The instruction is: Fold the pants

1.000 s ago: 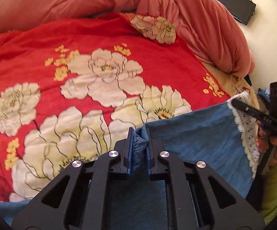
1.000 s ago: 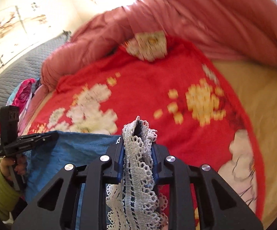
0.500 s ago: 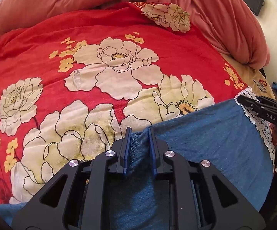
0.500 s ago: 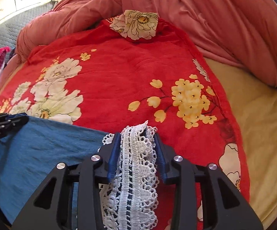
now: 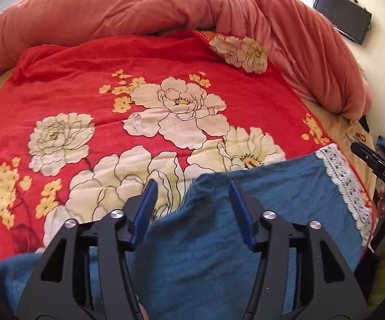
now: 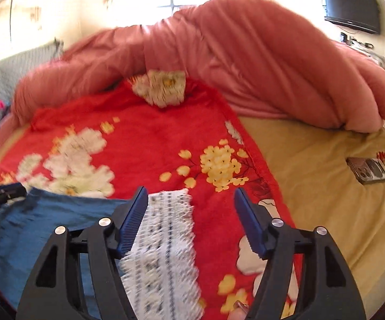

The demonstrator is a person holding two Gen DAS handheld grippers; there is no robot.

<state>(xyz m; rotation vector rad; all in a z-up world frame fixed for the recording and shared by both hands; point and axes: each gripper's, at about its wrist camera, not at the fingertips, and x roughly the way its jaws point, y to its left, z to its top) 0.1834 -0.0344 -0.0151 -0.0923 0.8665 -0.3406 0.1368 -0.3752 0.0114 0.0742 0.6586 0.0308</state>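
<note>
The blue denim pants [image 5: 259,208] lie flat on the red flowered blanket [image 5: 139,80], with a white lace hem [image 5: 344,181] at the right end. My left gripper [image 5: 192,205] is open, its jaws apart over the pants' near left corner, and holds nothing. My right gripper [image 6: 191,213] is open above the lace hem [image 6: 165,240], which lies loose between the jaws. The blue cloth [image 6: 45,218] stretches left from it. The right gripper also shows at the right edge of the left wrist view [image 5: 373,162].
A bunched pink duvet [image 5: 165,8] runs along the far side of the bed. Tan sheet [image 6: 325,186] lies right of the blanket, with a small flat device [image 6: 368,170] on it. A dark screen [image 6: 352,5] hangs on the wall.
Both grippers have opened and let go of the pants, the left from the denim edge, the right from the lace hem. The pants now lie on the blanket.
</note>
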